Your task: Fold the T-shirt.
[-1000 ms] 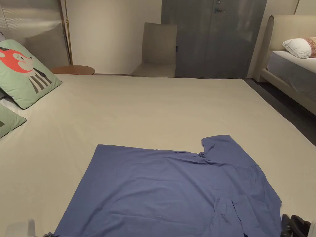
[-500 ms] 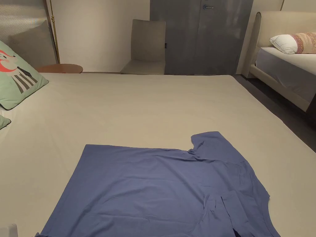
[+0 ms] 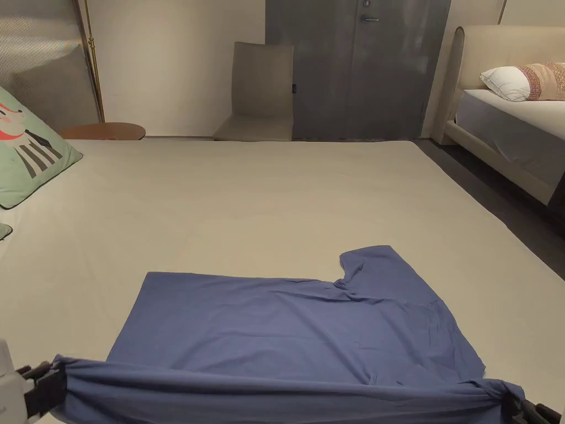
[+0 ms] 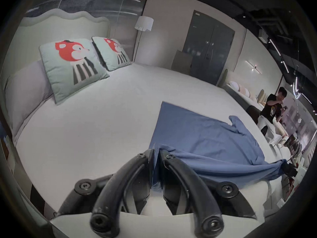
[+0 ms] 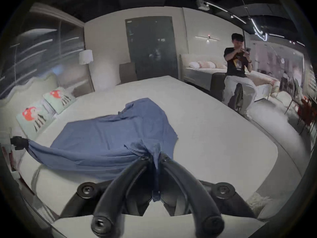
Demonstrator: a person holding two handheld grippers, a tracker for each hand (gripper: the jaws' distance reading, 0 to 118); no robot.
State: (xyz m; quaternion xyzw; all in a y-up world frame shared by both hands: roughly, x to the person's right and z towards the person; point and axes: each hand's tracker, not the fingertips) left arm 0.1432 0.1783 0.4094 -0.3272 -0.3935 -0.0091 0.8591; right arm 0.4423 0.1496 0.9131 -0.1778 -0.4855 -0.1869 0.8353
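Note:
A blue T-shirt [image 3: 287, 326] lies on the beige bed [image 3: 265, 204], its far half flat with one sleeve [image 3: 380, 270] pointing away. Its near edge [image 3: 276, 395] is lifted off the bed and stretched taut between both grippers. My left gripper [image 3: 47, 381] at the bottom left is shut on the near left corner of the T-shirt [image 4: 205, 138], blue cloth pinched between the jaws of the left gripper [image 4: 156, 151]. My right gripper [image 3: 516, 406] at the bottom right is shut on the near right corner of the T-shirt [image 5: 111, 137], cloth bunched at the right gripper [image 5: 156, 155].
Green cushions with a red animal print [image 3: 25, 149] lie at the bed's left end. A chair [image 3: 259, 91] and dark doors [image 3: 358, 66] stand beyond the bed, a second bed [image 3: 513, 121] to the right. A person [image 5: 237, 70] sits there. Broad bare bedsheet lies beyond the shirt.
The shirt's near edge, flat on the bed before, is now lifted and pulled taut between both grippers, which have risen into the head view's bottom corners. The camera has shifted slightly.

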